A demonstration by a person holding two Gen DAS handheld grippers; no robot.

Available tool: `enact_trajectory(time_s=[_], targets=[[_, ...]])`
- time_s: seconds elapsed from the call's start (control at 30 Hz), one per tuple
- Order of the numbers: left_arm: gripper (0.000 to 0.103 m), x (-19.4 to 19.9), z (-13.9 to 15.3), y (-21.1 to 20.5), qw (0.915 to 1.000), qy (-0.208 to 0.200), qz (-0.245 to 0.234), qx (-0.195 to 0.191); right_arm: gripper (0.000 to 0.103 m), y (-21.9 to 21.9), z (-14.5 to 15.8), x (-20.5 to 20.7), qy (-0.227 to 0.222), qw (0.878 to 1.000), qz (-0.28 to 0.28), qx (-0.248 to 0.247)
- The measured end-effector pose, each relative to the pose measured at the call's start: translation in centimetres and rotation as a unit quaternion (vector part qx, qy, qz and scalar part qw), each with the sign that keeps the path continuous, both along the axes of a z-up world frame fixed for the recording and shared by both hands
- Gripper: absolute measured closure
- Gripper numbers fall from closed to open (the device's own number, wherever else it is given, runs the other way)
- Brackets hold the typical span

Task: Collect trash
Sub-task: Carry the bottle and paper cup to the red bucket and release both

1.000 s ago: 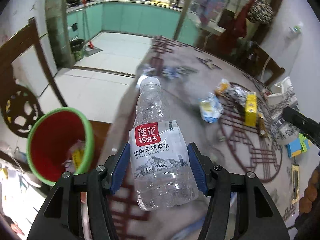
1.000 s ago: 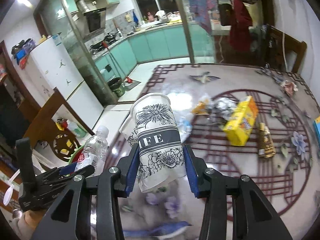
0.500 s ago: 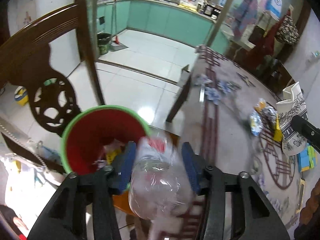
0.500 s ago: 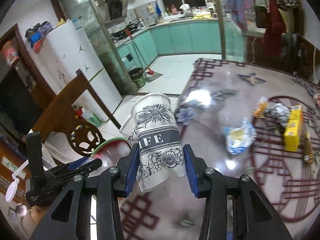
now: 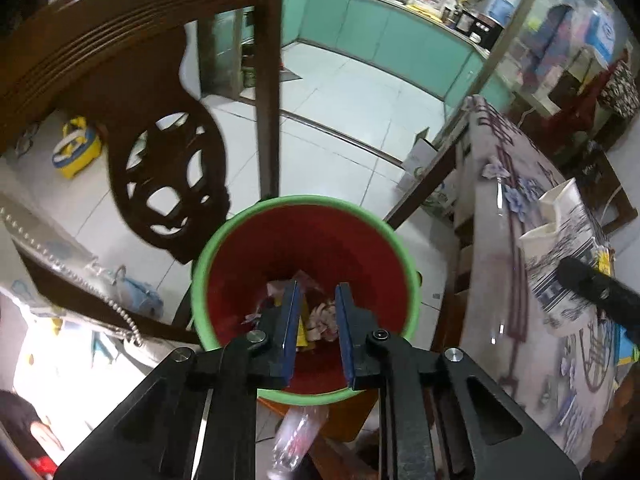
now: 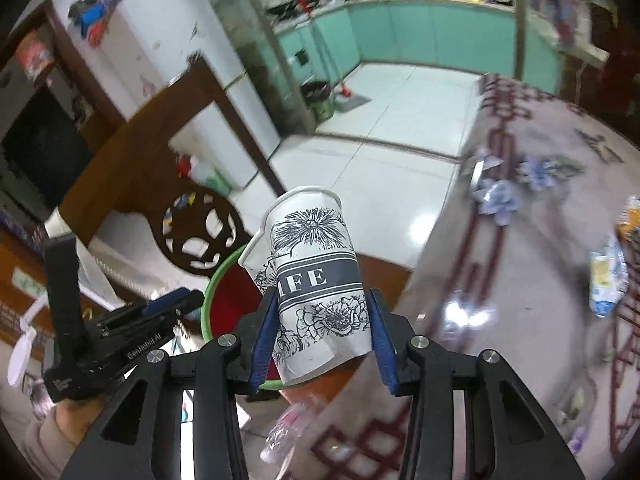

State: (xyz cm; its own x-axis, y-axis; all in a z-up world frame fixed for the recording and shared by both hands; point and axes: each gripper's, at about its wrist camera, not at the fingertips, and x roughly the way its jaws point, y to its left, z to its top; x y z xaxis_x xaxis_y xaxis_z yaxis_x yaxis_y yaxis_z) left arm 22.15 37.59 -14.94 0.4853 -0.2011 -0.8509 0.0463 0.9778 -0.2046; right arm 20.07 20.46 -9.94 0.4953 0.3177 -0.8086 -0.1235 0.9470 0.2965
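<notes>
My left gripper [image 5: 316, 300] hangs over the red bin with the green rim [image 5: 412, 276]; its jaws stand a little apart with nothing between them. The clear water bottle [image 5: 298, 440] is a blur below the bin's near rim, outside the bin. It also shows in the right wrist view [image 6: 288, 428]. Scraps of trash [image 5: 320, 316] lie in the bin. My right gripper [image 6: 322, 304] is shut on a white paper cup [image 6: 316, 280] with black flowers, beside the bin [image 6: 212, 292]. The cup also shows in the left wrist view [image 5: 560, 256].
A dark carved wooden chair [image 5: 160, 128] stands behind the bin. The table with a patterned cloth [image 6: 520, 280] is to the right, with a blue-white wrapper [image 6: 606, 276] on it. A white tiled floor [image 5: 352, 120] leads to a teal kitchen.
My left gripper swung from the table to over the bin and let go of the bottle, which now falls outside the near rim. My right gripper moved left toward the bin with the cup.
</notes>
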Motion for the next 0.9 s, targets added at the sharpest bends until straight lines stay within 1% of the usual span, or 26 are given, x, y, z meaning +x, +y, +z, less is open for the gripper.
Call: enact_trajectory(time_s=[0.1,0.2,0.3,0.4,0.63,0.73,0.9], targets=[[0.086,0.0,-0.4,1.0,1.0,0.003,0.006,0.003,0.062,1.6,-1.2,0.6,0.011,1.0,0.018,-0.006],[0.086,0.2,-0.8,1.8,0.9998,0.009,0.017,-0.006,0.062,3.1,-2.1,1.5,0.02,0.999,0.035,-0.014],[0.086,0.5,-0.6,1.9,0.9998,0.005,0.021,-0.004,0.062,4.4,-3.0,2.5,0.027,0.998,0.056,-0.033],[0.085,0.8,-0.3,2.0,0.9998,0.003,0.019,-0.001,0.061,5.2,-3.5,3.4,0.028,0.997,0.068,-0.037],[0.076,1.0,0.0,1.7,0.9999,-0.002,0.011,0.004,0.058,5.2,-3.8,4.4,0.028,0.998,0.048,-0.027],[0.073,1.0,0.3,1.5,0.9999,-0.004,0.009,0.007,0.058,4.6,-3.1,4.0,0.02,0.999,0.041,-0.028],[0.071,1.2,0.5,1.1,0.9999,-0.008,0.006,0.011,0.056,3.0,-1.6,2.8,0.006,0.999,0.026,-0.023]])
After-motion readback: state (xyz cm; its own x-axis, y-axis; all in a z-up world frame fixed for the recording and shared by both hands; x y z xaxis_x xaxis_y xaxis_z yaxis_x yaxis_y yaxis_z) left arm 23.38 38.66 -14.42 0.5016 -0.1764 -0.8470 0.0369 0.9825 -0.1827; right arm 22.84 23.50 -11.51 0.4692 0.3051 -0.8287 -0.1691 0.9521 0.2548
